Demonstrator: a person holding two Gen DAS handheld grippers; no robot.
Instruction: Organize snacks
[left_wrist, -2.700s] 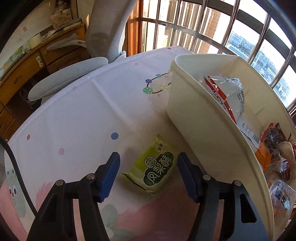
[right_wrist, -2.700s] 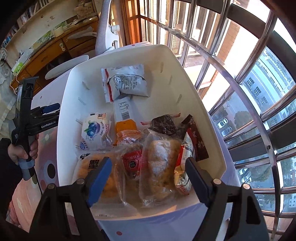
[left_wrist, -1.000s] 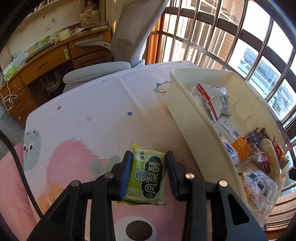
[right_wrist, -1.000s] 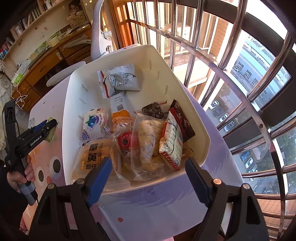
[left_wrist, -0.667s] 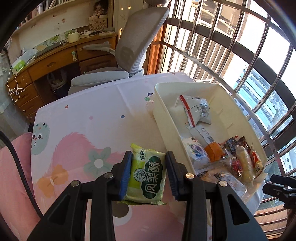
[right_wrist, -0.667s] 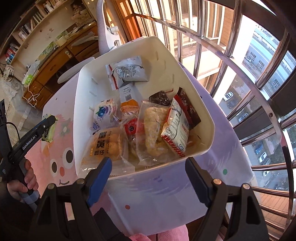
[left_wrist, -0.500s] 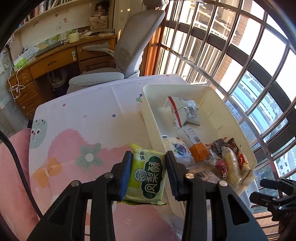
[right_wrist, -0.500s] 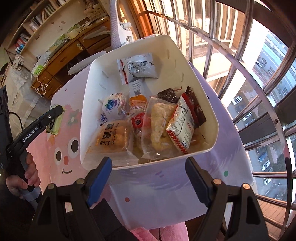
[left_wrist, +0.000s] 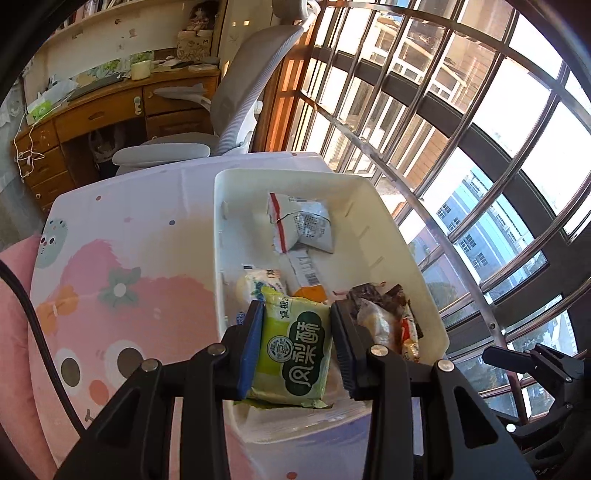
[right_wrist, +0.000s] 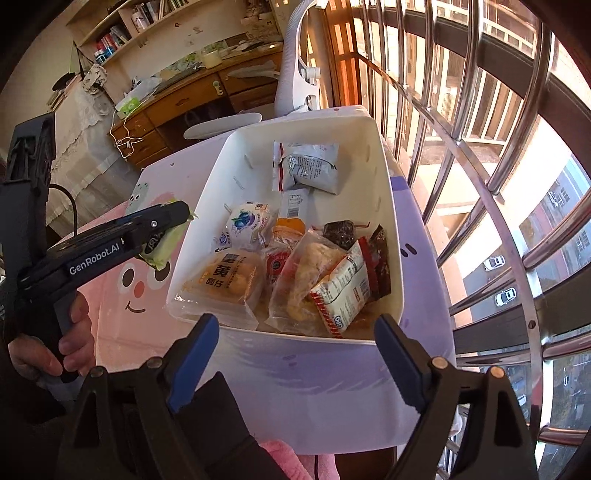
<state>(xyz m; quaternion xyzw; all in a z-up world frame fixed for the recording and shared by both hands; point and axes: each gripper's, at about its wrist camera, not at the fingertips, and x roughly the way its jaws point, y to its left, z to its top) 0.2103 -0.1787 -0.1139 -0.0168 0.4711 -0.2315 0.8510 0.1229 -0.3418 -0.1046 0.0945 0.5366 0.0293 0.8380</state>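
Note:
My left gripper (left_wrist: 295, 321) is shut on a green snack packet (left_wrist: 295, 354) and holds it in the air. In the right wrist view the green snack packet (right_wrist: 162, 243) and the left gripper (right_wrist: 181, 218) hang just left of the white bin's (right_wrist: 384, 206) left wall. The white bin (left_wrist: 369, 192) holds several wrapped snacks, among them a grey-and-red pouch (right_wrist: 306, 166) at its far end. My right gripper (right_wrist: 295, 328) hovers before the bin's near rim. Its jaws are opening, and nothing is between them.
The bin stands on a table under a pink cartoon tablecloth (left_wrist: 122, 280). Window bars (left_wrist: 461, 129) run close along the right. A grey office chair (left_wrist: 229, 110) and a wooden desk (left_wrist: 103, 114) stand behind the table. A hand (right_wrist: 70, 332) grips the left gripper's handle.
The left gripper has lifted the green packet off the tablecloth and carried it right, toward the bin. The right gripper has drawn back and up, so the whole bin shows.

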